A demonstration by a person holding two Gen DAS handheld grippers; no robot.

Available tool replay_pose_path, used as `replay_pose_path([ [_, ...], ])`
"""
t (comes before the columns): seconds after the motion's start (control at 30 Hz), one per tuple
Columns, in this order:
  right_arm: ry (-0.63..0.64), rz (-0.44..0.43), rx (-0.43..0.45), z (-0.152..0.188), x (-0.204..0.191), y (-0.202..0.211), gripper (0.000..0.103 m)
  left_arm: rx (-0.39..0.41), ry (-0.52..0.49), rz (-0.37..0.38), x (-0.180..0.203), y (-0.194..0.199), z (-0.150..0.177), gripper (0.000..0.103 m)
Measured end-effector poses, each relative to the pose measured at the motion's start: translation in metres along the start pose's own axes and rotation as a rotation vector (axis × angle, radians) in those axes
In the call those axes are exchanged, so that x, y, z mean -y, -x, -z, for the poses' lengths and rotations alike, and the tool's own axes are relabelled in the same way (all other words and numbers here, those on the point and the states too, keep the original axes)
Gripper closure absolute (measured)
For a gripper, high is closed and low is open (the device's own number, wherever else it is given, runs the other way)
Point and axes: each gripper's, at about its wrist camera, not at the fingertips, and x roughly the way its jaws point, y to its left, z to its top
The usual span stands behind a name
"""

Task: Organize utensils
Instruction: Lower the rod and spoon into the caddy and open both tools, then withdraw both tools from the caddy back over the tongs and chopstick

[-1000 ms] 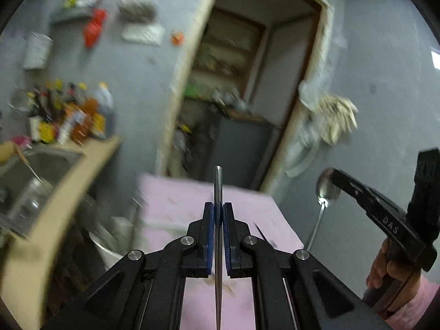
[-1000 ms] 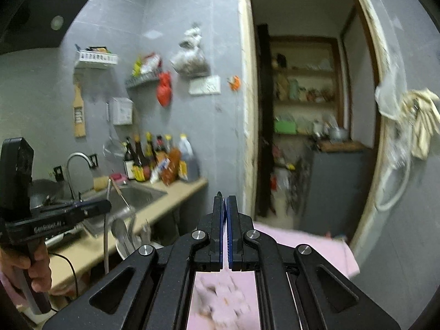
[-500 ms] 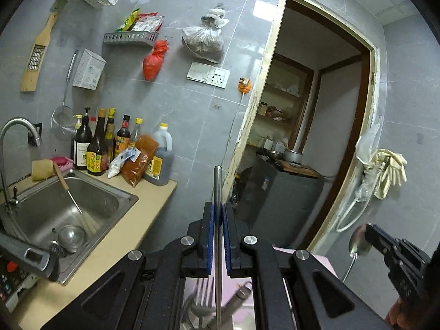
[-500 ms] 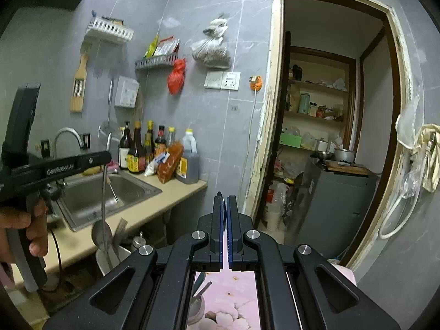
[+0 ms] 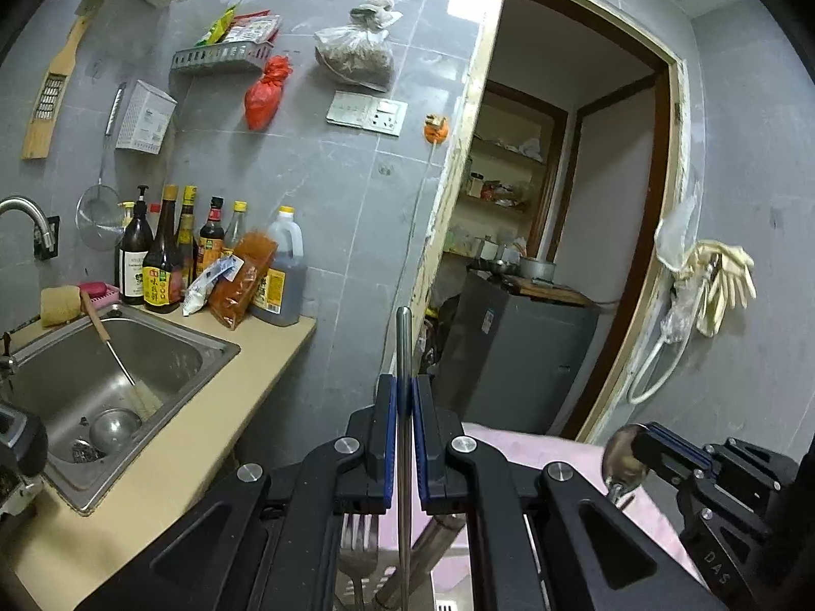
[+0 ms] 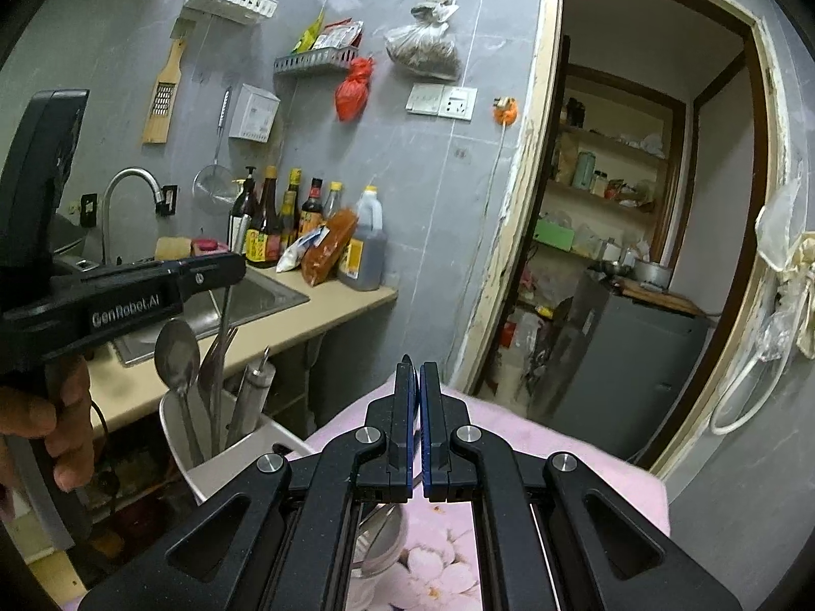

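Several utensils [image 6: 204, 382] are already stood in the white holder [image 6: 229, 463]; one steel handle [image 5: 404, 356] is pinched by the left gripper [image 5: 404, 407], another spoon [image 5: 619, 458] by the right gripper [image 6: 418, 407].

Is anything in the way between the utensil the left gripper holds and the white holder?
Nothing outside blocks it. The thin metal utensil already reaches into the white utensil holder, beside a steel spoon and fork.

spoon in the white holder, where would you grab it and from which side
Take the spoon by its bowl, or the neck just under it, coming down from above. It stands bowl up in the white holder, so the handle is buried inside. Close flat across the bowl; a fork stands close on its right.
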Motion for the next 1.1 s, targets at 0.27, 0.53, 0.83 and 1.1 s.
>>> replay_pose_path([
  [0.27, -0.047, -0.051, -0.044, 0.013, 0.003, -0.001, 0.098, -0.062, -0.041, 0.001, 0.007, 0.002, 0.025, 0.096],
  [0.53, -0.18, -0.065, -0.036, 0.014, 0.032, 0.014, 0.072, -0.146, -0.008, 0.002, 0.008, 0.01, 0.031, 0.096],
  [0.83, -0.29, 0.047, -0.003, 0.02, 0.095, 0.044, 0.032, -0.124, -0.043, -0.033, 0.036, 0.03, 0.021, 0.047],
  [1.1, -0.295, 0.167, 0.021, 0.028, 0.136, 0.07, 0.004, -0.071, -0.098, -0.053, 0.083, 0.036, 0.017, 0.011],
])
